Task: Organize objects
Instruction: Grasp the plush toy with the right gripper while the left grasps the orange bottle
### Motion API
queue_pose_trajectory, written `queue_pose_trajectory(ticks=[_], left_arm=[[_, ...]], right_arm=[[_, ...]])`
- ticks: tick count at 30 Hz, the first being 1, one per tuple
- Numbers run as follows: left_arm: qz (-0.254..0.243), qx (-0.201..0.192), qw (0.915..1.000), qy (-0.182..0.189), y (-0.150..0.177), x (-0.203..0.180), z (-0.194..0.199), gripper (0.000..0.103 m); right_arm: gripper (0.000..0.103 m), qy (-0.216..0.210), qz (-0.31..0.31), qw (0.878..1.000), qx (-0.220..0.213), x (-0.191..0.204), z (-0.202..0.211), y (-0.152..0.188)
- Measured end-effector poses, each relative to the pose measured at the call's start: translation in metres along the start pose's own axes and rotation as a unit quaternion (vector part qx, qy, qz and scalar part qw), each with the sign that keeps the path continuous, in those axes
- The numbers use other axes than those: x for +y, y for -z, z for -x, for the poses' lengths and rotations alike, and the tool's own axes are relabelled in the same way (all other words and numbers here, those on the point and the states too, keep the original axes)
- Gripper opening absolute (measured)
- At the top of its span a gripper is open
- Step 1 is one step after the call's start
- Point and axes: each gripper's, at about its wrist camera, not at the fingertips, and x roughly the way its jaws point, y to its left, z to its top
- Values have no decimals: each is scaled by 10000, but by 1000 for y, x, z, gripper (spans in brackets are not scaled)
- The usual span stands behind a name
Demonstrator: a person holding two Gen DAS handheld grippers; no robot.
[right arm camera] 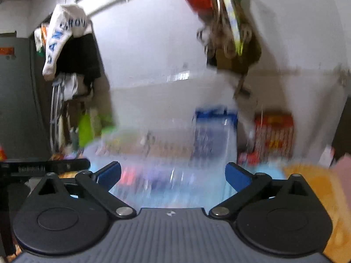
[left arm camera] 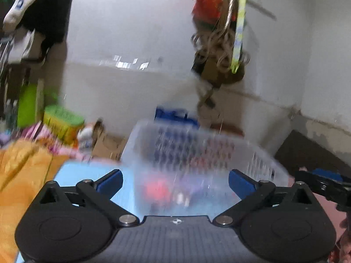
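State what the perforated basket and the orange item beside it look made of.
Basket: likely translucent plastic, glossy; items show through its perforated walls. Orange item: probably soft matte fabric, given its folds, though blur leaves it uncertain.

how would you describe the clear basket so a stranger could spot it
Find the light blue surface under the white wall. The clear basket stands on it, ahead of the left gripper. It alone is see-through, with perforated walls and colourful items inside.
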Motion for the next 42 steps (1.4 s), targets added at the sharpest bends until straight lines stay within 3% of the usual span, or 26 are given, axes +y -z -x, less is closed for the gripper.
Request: queue_pose_trajectory(ticks=[4,7,13,16,19,26,31,35,37,42], left_arm=[[-179,372,9991,-72,34,7,3,103],[-352,665,9965,-368,49,12,-5,100],[-197,920,9950,-331,62,24,-18,99],[-334,1004,9927,-573,70,25,-26,99],[-304,968,9930,-606,74,28,-23,99],[-596,766,9904,-985,78,25,-25,99],[-841,926,9849,-1193,79,16,-35,91],[-942,952,9849,-1096,84,11,-29,52],[-1149,887,9813,-1260,89,4,-23,52],[-1167,564,9845,-1179,86,-6,8,52]], right_arm=[[103,334,262,9977,527,8,-19,31],[103,403,167,9966,703,9,-33,32],[103,540,47,9939,957,10,-55,37],[100,618,11,9947,826,9,-54,41],[89,497,57,9954,815,10,-51,40],[87,476,339,9954,763,11,-34,38],[87,358,274,9968,655,6,-10,30],[87,290,393,9960,746,9,5,33],[87,189,374,9959,800,9,13,36],[87,162,412,9965,716,10,25,34]])
